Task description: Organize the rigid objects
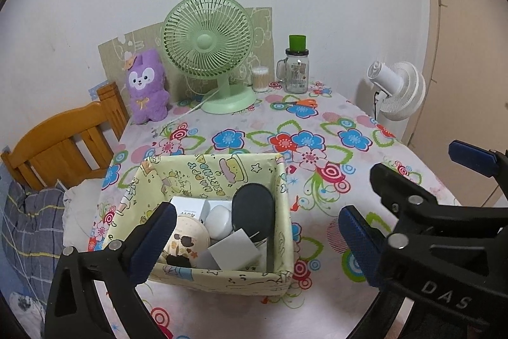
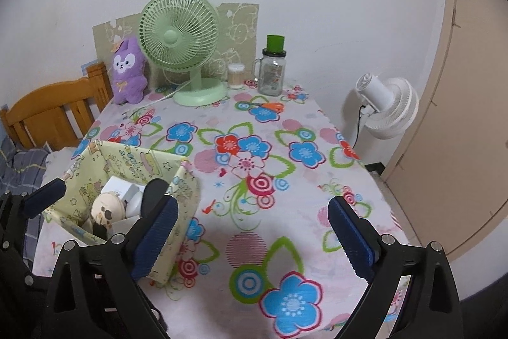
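A pale yellow patterned box [image 1: 203,167] stands on the floral tablecloth, also seen in the right wrist view [image 2: 133,162]. Inside lie a black oval case [image 1: 252,207], a white box [image 1: 190,207], a white rounded case [image 1: 217,221], a round cream tin [image 1: 187,240] and a grey charger [image 1: 233,250]. My left gripper [image 1: 257,239] is open and empty, its jaws either side of the box's near right part. My right gripper [image 2: 254,231] is open and empty over bare cloth right of the box; it also shows in the left wrist view [image 1: 422,170].
At the table's back stand a green desk fan [image 1: 208,53], a purple plush [image 1: 146,84], a cotton swab jar [image 1: 260,79] and a glass mug jar with green lid [image 1: 297,69]. Orange scissors [image 1: 301,103] lie near them. A wooden chair [image 1: 63,135] is left, a white floor fan [image 1: 397,91] right.
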`<state>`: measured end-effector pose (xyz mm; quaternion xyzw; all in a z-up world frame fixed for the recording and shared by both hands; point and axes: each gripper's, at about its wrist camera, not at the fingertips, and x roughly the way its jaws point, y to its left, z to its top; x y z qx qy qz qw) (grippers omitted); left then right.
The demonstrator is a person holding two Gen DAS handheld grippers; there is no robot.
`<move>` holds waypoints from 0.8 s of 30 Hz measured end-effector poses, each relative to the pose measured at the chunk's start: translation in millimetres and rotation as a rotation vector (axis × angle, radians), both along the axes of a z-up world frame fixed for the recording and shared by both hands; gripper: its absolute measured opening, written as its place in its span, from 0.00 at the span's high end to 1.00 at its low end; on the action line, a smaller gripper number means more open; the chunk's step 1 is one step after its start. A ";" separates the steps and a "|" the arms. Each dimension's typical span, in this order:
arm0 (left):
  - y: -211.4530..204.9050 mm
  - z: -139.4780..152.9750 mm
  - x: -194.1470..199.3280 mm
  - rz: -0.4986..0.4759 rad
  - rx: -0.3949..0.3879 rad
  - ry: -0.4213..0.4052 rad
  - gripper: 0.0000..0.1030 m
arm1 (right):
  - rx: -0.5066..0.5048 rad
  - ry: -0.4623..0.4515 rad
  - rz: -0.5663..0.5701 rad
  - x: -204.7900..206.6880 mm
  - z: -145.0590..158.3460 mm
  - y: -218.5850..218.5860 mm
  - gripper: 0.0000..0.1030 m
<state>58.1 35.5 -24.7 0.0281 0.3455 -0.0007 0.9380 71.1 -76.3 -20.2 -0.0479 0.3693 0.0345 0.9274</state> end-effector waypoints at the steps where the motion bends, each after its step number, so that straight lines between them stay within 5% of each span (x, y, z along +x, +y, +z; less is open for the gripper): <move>1: -0.8 1.1 -0.7 0.003 -0.002 -0.002 0.00 | -0.001 -0.006 0.000 -1.5 2.1 -3.4 0.06; 24: -31.3 36.9 -31.1 0.073 -0.012 -0.117 0.00 | 0.051 -0.115 -0.043 -25.4 29.5 -86.2 0.06</move>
